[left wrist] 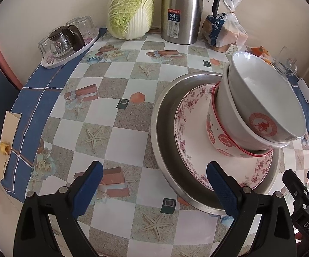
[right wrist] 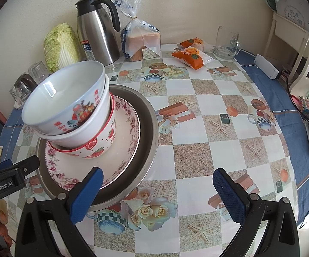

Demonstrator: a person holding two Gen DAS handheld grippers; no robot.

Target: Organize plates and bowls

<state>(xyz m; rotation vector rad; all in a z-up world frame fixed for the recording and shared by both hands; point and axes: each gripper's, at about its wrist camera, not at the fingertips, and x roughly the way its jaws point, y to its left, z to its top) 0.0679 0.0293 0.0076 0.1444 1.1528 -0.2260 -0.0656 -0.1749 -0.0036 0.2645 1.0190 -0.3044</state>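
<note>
A wide stainless-steel basin (right wrist: 148, 115) sits on the checked tablecloth. Inside it lies a white plate with a pink floral rim (right wrist: 131, 132), tilted slightly in the basin. On the plate stands a strawberry-patterned bowl with a red rim (right wrist: 103, 143), holding a plain white bowl (right wrist: 90, 128), which in turn holds a white bowl with red characters (right wrist: 68, 98). The nested bowls lean to one side.

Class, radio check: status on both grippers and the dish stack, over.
Left hand-held gripper open, right hand-held gripper open, both empty. Three bowls nested, tilted, on floral plate in steel pan. Nothing blocking.
</note>
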